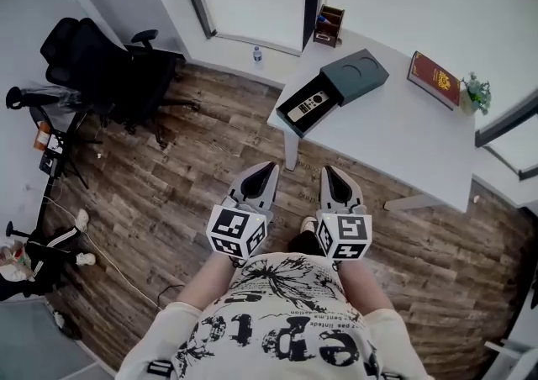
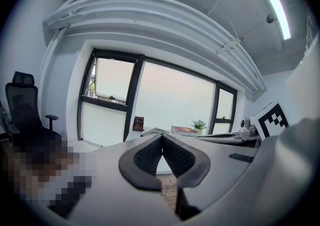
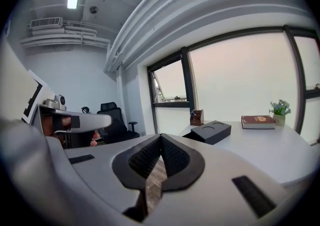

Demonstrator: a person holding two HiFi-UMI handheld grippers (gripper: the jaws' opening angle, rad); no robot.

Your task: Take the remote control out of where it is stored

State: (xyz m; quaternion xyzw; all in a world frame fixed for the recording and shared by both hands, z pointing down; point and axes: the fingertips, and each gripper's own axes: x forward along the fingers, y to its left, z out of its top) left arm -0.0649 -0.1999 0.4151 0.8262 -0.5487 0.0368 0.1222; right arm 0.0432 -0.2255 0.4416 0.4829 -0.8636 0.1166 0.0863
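The remote control (image 1: 308, 106) is pale with dark buttons and lies in the pulled-out black drawer of a dark grey box (image 1: 357, 74) on the white table (image 1: 403, 139). My two grippers hang side by side over the wooden floor, well short of the table. The left gripper (image 1: 269, 166) is shut with nothing in it, its pads meeting at the tips (image 2: 162, 136). The right gripper (image 1: 327, 171) is shut and empty too (image 3: 160, 136). The right gripper view shows the box (image 3: 212, 131) ahead at the table's near corner; the remote is hidden there.
A red book (image 1: 435, 78), a small plant (image 1: 477, 92) and a wooden pen holder (image 1: 329, 27) also stand on the table. A black office chair (image 1: 101, 67) stands at the left. A water bottle (image 1: 257, 54) stands by the window. Cables and stands lie along the left wall.
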